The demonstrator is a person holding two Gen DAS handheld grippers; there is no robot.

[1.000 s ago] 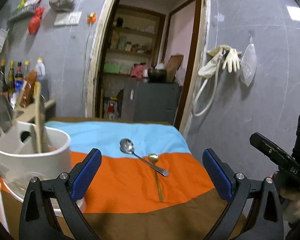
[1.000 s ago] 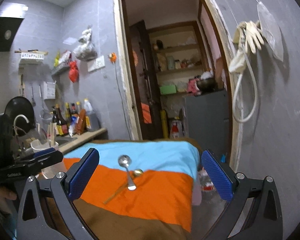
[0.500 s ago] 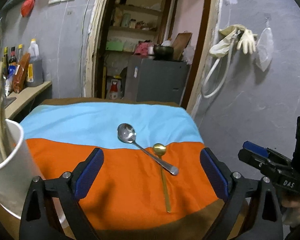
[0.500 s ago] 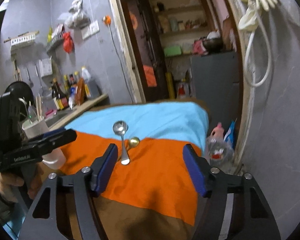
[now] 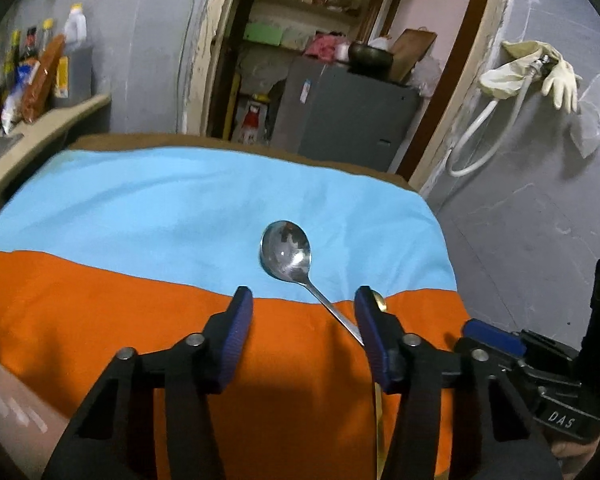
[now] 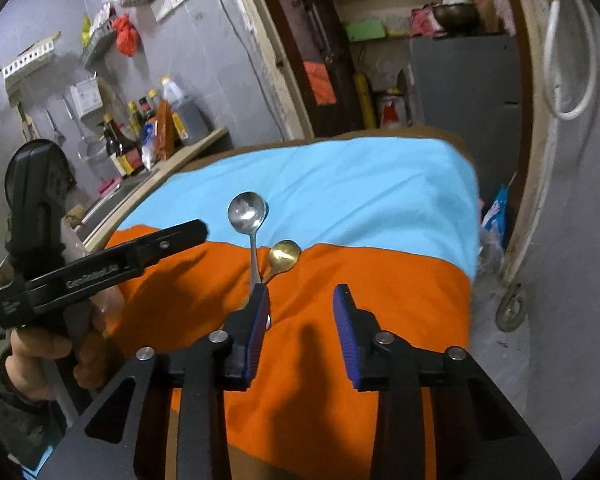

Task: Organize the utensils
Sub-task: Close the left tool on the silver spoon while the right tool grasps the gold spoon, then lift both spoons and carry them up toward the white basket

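Left wrist view — left gripper [image 5: 302, 320] closing, nothing pinched | right gripper [image 6: 300, 320] closing, empty | both now lower, nearer silver spoon [image 5: 290, 258] crossing gold spoon [image 6: 283, 257] on cloth [image 5: 140, 216] — pickup imminent

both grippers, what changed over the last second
Left gripper and right gripper came down closer to the spoons; their jaws, wide before, are narrower and closing on nothing. The white utensil holder left view. Silver spoon and gold spoon stayed crossed on the cloth.
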